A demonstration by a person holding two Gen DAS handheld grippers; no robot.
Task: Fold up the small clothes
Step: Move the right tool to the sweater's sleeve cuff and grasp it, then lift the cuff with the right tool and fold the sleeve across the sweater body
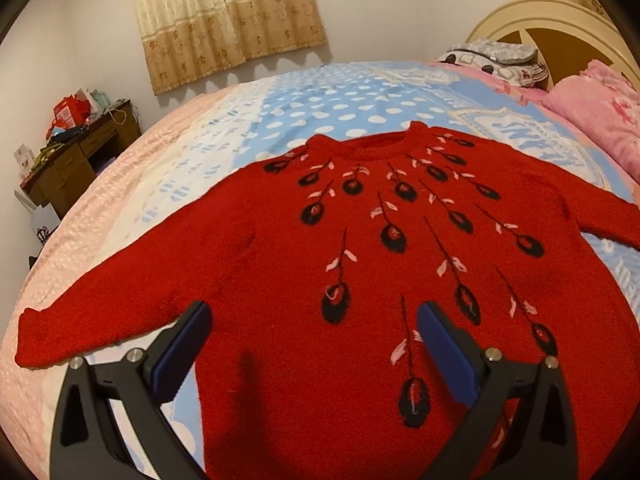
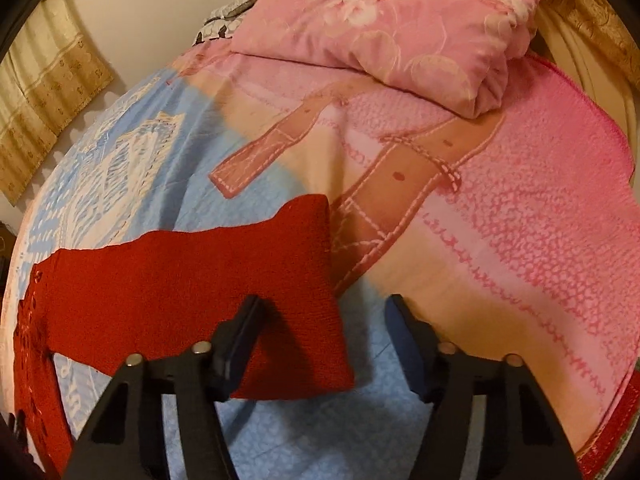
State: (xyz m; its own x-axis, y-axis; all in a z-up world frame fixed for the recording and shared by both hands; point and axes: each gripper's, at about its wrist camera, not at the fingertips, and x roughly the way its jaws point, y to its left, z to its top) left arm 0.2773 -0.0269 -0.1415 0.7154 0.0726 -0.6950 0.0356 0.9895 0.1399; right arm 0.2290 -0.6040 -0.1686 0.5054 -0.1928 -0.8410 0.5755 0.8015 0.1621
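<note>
A red knitted sweater (image 1: 360, 240) with black and pink flower patterns lies flat, front up, on the bed, both sleeves spread out. My left gripper (image 1: 314, 320) is open and empty above the sweater's lower left part. In the right wrist view the sweater's right sleeve (image 2: 192, 280) lies across the bedspread, cuff end (image 2: 312, 280) toward the middle. My right gripper (image 2: 324, 308) is open and empty, its left finger (image 2: 240, 332) over the cuff and its right finger (image 2: 408, 340) over bare bedspread.
The bed is covered by a blue, pink and white bedspread (image 1: 320, 96). A folded pink floral quilt (image 2: 400, 28) and pillows (image 1: 492, 60) lie by the cream headboard (image 1: 560, 28). A cluttered wooden desk (image 1: 80, 148) stands left of the bed. Curtains (image 1: 228, 20) hang behind.
</note>
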